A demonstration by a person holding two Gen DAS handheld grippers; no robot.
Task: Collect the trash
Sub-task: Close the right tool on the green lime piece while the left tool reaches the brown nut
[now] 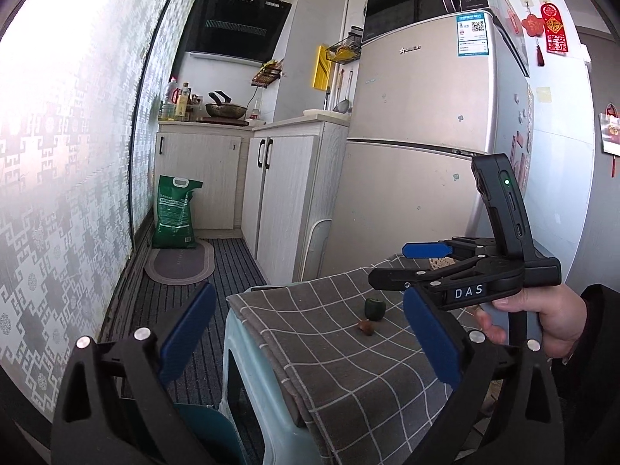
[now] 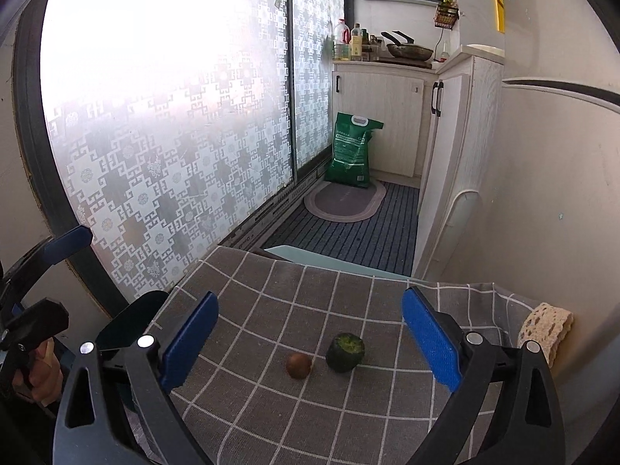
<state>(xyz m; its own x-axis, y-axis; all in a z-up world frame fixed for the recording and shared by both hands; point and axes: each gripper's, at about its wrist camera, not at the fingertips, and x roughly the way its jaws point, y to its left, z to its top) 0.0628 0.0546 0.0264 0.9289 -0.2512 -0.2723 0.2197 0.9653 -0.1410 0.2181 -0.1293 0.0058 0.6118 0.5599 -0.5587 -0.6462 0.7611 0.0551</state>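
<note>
Two scraps lie on a grey checked cloth (image 2: 271,310) over a pale stool: a small brown round piece (image 2: 298,365) and a dark green stub (image 2: 345,352), side by side and apart. Both also show in the left wrist view, brown piece (image 1: 366,327) and green stub (image 1: 374,308). My right gripper (image 2: 310,341) is open, above the cloth, with both scraps between its blue pads. In the left wrist view the right gripper (image 1: 414,267) shows from the side, held in a hand. My left gripper (image 1: 310,333) is open and empty, off the stool's left edge.
The pale stool (image 1: 252,379) stands on a striped dark mat (image 1: 217,271). A fridge (image 1: 418,147) is behind it, white cabinets (image 1: 279,178) at the back, a green sack (image 1: 174,213) on an oval mat, a patterned glass door (image 2: 174,135) on the left. A lace cloth (image 2: 546,329) lies at the cloth's right edge.
</note>
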